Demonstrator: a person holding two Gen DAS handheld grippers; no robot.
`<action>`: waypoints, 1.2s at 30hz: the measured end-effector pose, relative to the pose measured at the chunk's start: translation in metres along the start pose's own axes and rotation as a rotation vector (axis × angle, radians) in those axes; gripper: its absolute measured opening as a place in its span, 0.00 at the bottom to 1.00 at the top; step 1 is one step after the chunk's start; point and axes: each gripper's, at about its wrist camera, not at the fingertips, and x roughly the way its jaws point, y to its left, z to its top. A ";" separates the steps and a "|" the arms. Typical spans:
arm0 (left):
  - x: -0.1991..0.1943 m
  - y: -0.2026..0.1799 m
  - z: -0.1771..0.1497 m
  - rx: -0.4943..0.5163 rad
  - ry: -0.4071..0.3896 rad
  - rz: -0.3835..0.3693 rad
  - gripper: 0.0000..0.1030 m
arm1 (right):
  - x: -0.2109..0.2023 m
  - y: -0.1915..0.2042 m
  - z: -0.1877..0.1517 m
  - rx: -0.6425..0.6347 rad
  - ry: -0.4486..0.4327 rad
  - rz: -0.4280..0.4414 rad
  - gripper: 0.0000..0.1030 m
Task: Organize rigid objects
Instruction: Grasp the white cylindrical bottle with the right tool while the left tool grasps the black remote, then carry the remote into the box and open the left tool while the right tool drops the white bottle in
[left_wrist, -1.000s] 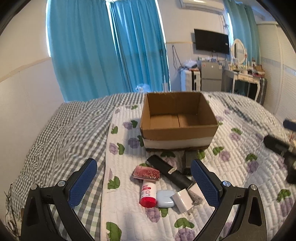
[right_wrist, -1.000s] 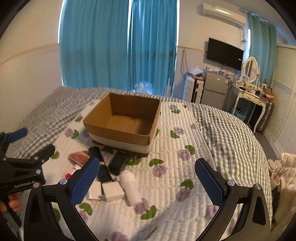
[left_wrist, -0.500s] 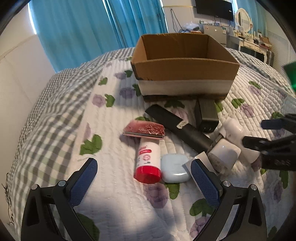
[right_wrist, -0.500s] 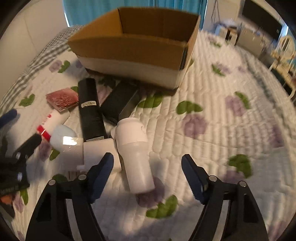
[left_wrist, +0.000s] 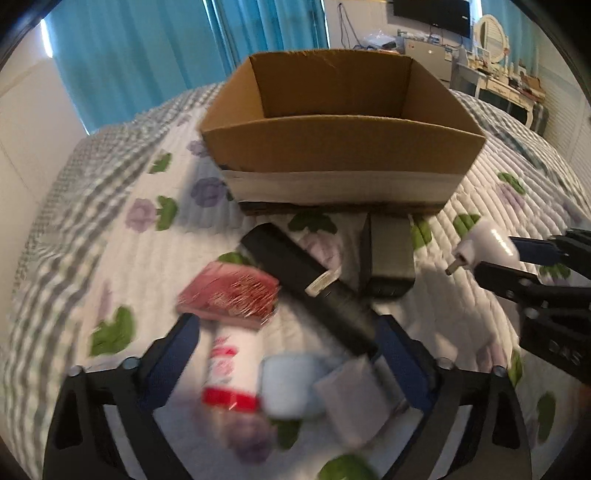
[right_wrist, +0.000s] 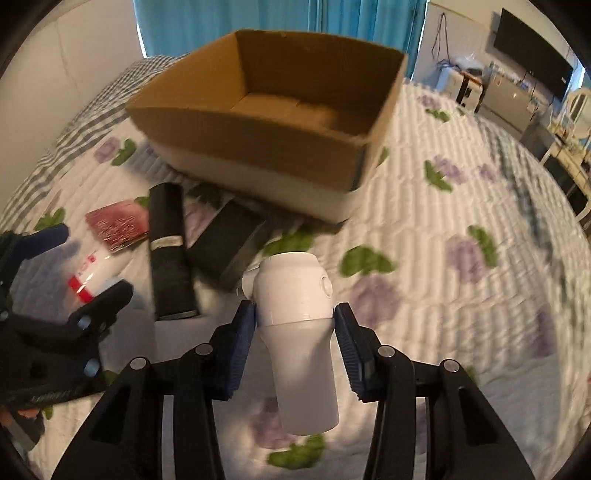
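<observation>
My right tongs pinched the white bottle by its shoulders, clear of the quilt, for carrying to the cardboard box, while my left tongs gaped empty over the clutter.

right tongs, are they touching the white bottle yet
Touching: the right wrist view shows the right tongs with both blue pads pressed against the white bottle.

Open left tool over white tube, pale blue case, near cardboard box.
</observation>
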 end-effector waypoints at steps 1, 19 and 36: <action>0.006 -0.002 0.003 -0.013 0.017 -0.003 0.84 | 0.000 -0.004 0.002 -0.002 0.003 -0.003 0.43; 0.074 -0.026 0.016 -0.072 0.192 -0.028 0.60 | 0.001 -0.025 0.015 0.018 -0.019 0.046 0.43; 0.004 0.001 0.010 0.020 0.032 -0.153 0.19 | -0.020 -0.011 0.003 0.058 -0.063 0.042 0.43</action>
